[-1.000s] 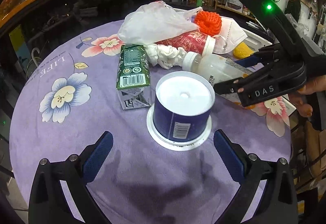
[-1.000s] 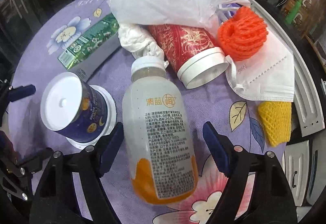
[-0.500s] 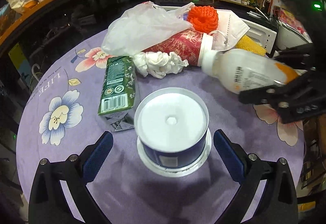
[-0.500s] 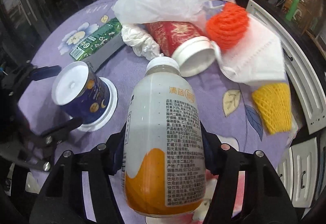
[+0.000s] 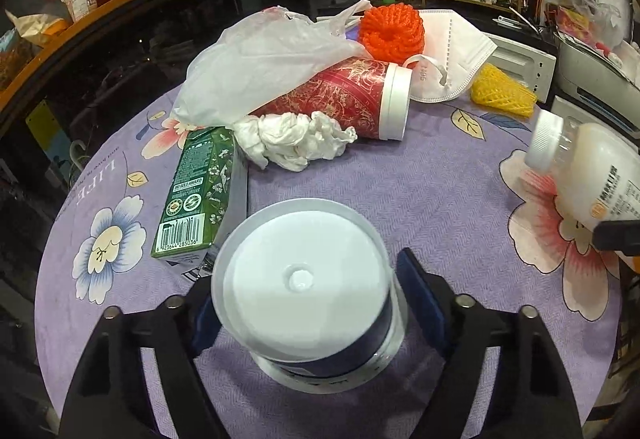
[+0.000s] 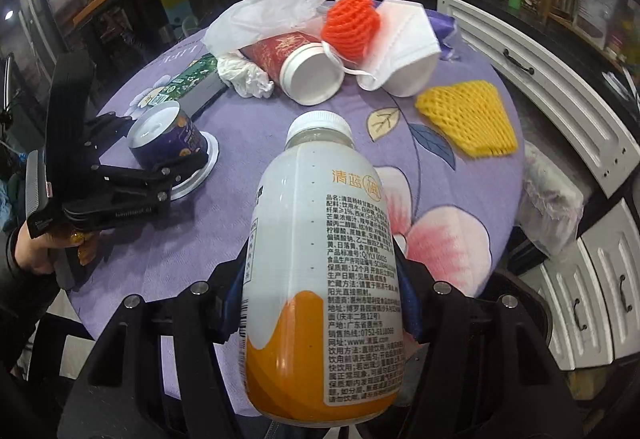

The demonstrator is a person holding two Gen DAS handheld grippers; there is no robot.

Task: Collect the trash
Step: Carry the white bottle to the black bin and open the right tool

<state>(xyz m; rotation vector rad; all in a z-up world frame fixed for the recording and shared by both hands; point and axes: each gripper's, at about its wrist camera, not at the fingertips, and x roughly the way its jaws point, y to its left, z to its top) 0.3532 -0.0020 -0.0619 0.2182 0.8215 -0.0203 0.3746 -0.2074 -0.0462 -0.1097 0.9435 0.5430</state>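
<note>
An upside-down blue cup with a white bottom stands on its lid on the purple flowered tablecloth. My left gripper is closing around it, and both blue pads lie against its sides. From the right wrist view the same cup sits between the left gripper's fingers, with a hand behind. My right gripper is shut on a white plastic bottle with orange drink at its bottom, held above the table. That bottle shows at the right edge of the left wrist view.
Behind the cup lie a green carton, crumpled tissue, a red cup on its side, a white plastic bag, an orange foam net, a white mask and a yellow foam net. White cabinets border the table's right.
My left gripper advanced over the blue cup and its jaws narrowed onto it. My right gripper shut on the bottle, lifted it off the cloth and carried it away to the right.
</note>
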